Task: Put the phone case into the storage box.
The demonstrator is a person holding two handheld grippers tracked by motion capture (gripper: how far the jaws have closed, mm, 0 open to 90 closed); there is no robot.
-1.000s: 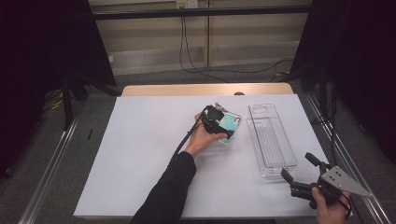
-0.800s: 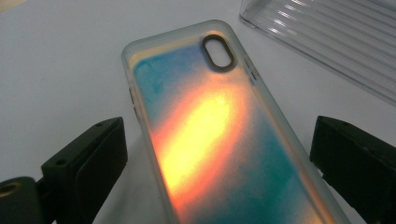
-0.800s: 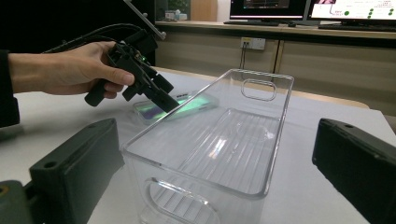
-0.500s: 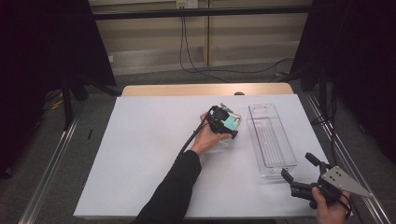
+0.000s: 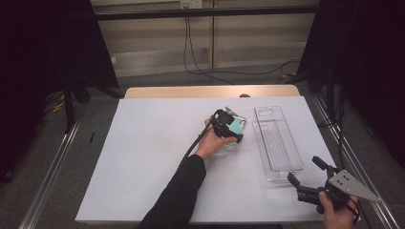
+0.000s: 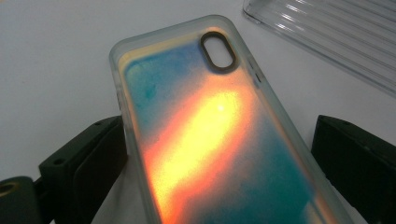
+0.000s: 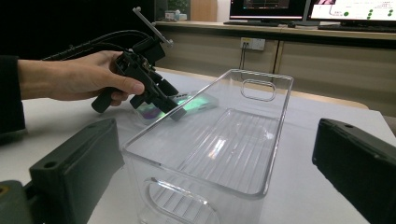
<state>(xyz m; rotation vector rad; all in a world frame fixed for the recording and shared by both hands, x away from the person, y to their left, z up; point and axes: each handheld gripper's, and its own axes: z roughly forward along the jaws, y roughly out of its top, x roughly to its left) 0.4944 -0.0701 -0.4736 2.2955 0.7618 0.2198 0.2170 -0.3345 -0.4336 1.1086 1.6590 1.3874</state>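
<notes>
1. Phone case: clear-rimmed, with an iridescent back that reads teal with an orange-yellow glare streak. An oval camera cut-out sits at its far end. No brand, label or writing can be read on it.
2. Location: in the high view the phone case lies on the white table, near the middle and just left of the clear plastic bin.
3. Left hand-held gripper: held in the person's left hand, tilted down over the case. In the left gripper view its two black jaws stand open on either side of the case. The left jaw sits right at the case's edge; whether it touches cannot be told. The right jaw stands clear of the case, with table showing between.
4. Seen from the right gripper view, the left hand-held gripper has its tips at the case, beyond the bin's far left wall.
5. Right hand-held gripper: held at the near right corner of the table, jaws wide open, holding nothing. It points toward the near end of the bin.
6. Clear plastic bin: ribbed floor, cut-out handle at each end. No readable label.
7. Monitors in the background of the right gripper view show screen content too small to read.
</notes>
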